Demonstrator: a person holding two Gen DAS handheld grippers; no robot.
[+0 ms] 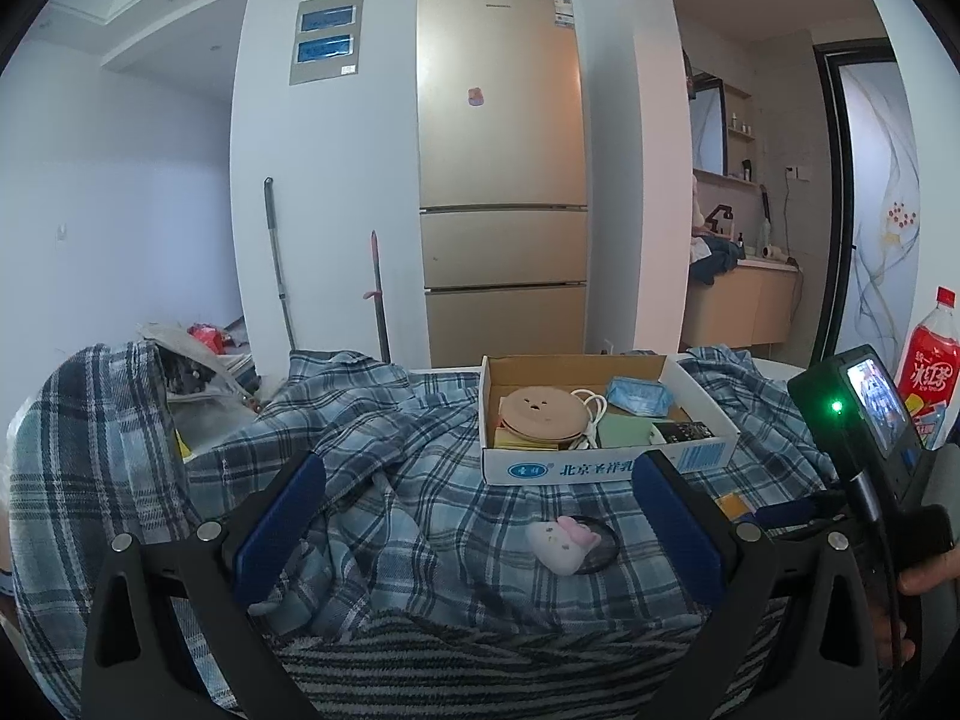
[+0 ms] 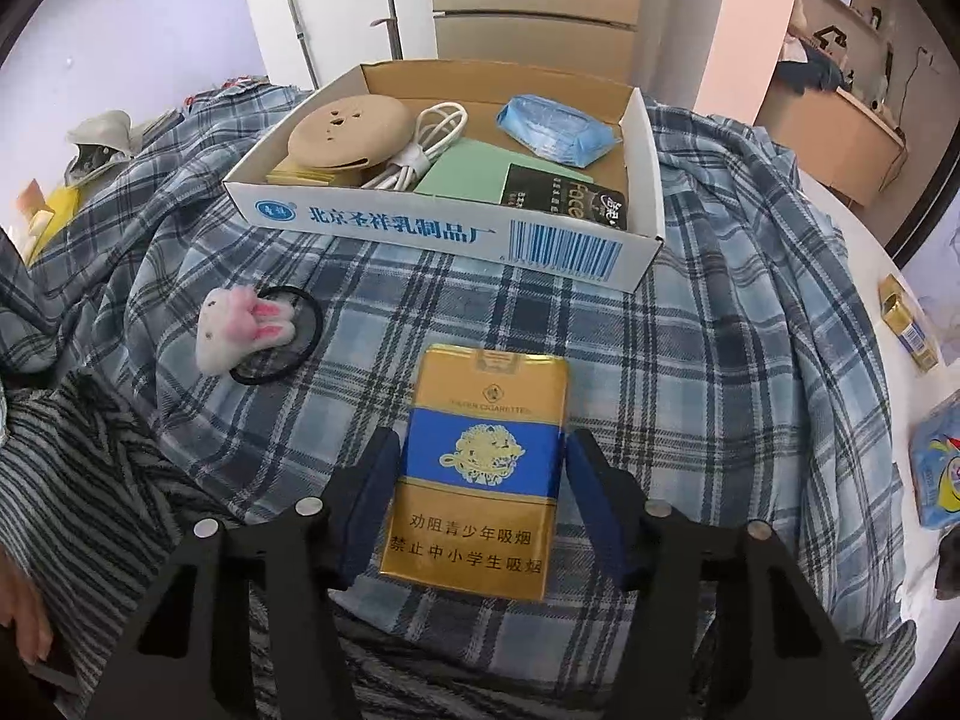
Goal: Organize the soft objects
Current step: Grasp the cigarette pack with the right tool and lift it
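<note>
A gold and blue cigarette pack [image 2: 486, 468] lies flat over the plaid cloth [image 2: 690, 360], and my right gripper [image 2: 483, 438] is shut on it, a blue pad against each long side. Left of it, a white plush bunny with pink ears [image 2: 240, 324] rests on its black hair loop. My left gripper [image 1: 480, 468] hangs wide open above the cloth with nothing between its fingers; the bunny [image 1: 564, 543] lies below and slightly right of its middle. Behind stands an open cardboard box [image 2: 420, 228] holding a round beige item, a white cable, a blue soft packet [image 2: 555, 129] and cards.
A red drink bottle [image 1: 930, 354] stands at the right, behind my right gripper's camera unit [image 1: 870, 414]. A second gold pack [image 2: 909, 324] and a blue packet [image 2: 936, 468] lie on the white table edge at right. Striped cloth [image 2: 90, 480] covers the near left. A fridge [image 1: 501, 168] stands behind.
</note>
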